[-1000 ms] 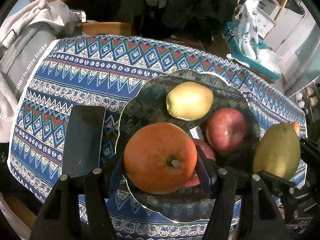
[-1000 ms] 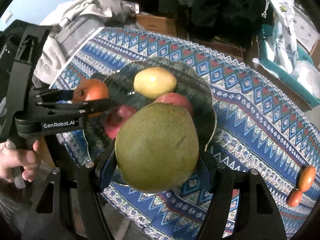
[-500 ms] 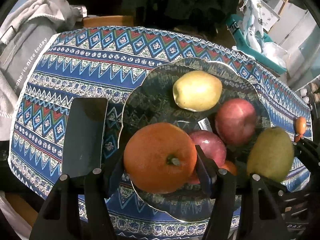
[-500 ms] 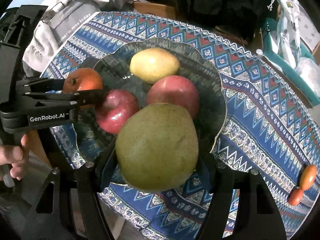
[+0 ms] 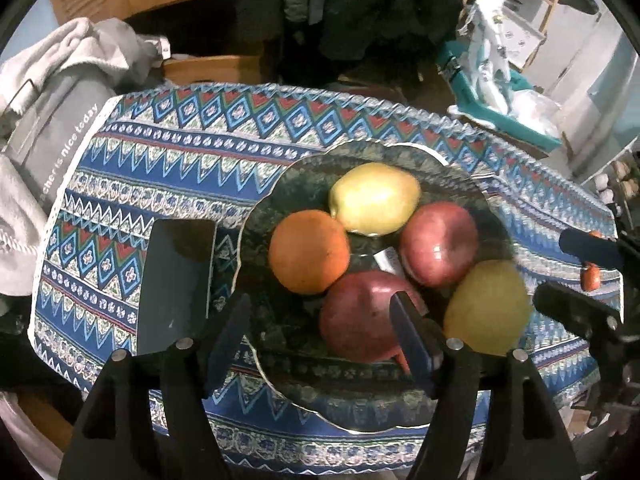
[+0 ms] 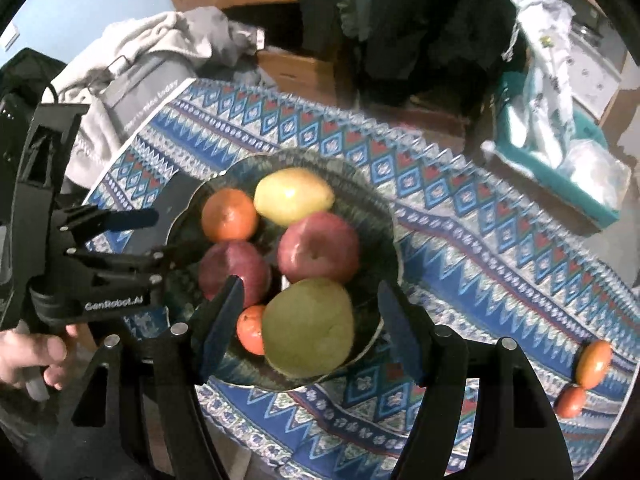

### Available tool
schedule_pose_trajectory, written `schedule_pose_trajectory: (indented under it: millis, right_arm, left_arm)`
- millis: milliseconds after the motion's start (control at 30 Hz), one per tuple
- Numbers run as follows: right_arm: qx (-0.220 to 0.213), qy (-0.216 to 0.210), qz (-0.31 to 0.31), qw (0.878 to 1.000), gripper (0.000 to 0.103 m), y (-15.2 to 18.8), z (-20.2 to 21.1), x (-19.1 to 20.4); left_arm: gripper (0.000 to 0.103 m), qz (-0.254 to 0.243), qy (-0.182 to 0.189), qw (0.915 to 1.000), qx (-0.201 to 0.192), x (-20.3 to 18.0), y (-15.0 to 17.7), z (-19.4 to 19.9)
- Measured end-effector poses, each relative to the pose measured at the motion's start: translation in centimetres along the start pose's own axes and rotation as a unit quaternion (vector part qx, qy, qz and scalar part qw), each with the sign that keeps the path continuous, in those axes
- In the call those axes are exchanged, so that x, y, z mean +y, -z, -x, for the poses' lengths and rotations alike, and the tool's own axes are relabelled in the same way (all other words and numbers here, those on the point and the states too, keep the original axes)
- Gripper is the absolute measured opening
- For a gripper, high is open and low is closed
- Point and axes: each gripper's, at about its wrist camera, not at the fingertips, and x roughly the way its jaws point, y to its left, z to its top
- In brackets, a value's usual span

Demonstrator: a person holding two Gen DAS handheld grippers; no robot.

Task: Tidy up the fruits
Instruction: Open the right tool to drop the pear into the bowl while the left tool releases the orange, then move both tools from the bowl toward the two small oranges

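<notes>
Left wrist view: left claw wide open, nothing held; orange seen in plate. Right claw open, empty; green fruit in plate, small orange fruit partly hidden.

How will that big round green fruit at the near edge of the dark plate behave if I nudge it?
The big round green fruit would probably roll easily: it is rounded, with no visible flat side. It sits near the rim of the dark patterned plate, so a push outward might send it onto the cloth. The red apple and small orange fruit beside it may block an inward push.
</notes>
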Motion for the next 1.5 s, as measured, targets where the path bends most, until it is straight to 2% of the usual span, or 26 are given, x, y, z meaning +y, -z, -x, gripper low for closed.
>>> schedule_pose_trajectory:
  millis: [300,533,900,1200,1333,1500]
  right_arm:
    - [-0.040,0.051,0.029,0.998,0.073,-0.5,3.8,0.1]
    - [-0.058,0.063,0.029,0.996,0.073,-0.4,6.3,-0.4]
    - [-0.073,0.070,0.003,0.995,0.076,0.8,8.9,-3.0]
    - [-0.074,0.083,-0.023,0.994,0.077,3.5,10.7,-6.3]
    - [-0.076,0.088,-0.038,0.993,0.077,4.5,11.4,-7.8]
    - [-0.078,0.097,-0.050,0.991,0.078,5.7,12.3,-9.5]
  left_arm:
    - [0.075,0.000,0.026,0.9993,-0.027,-1.4,-0.3,3.0]
    - [0.075,-0.002,0.042,0.9981,-0.046,-2.6,-0.4,4.8]
    - [0.077,-0.040,0.066,0.9947,-0.068,-6.3,-0.4,6.8]
    - [0.077,-0.085,0.078,0.9902,-0.078,-10.3,-0.2,8.0]
    - [0.081,-0.100,0.082,0.9881,-0.083,-11.9,-0.1,8.2]
    - [0.081,-0.118,0.087,0.9862,-0.077,-14.0,-0.1,7.8]
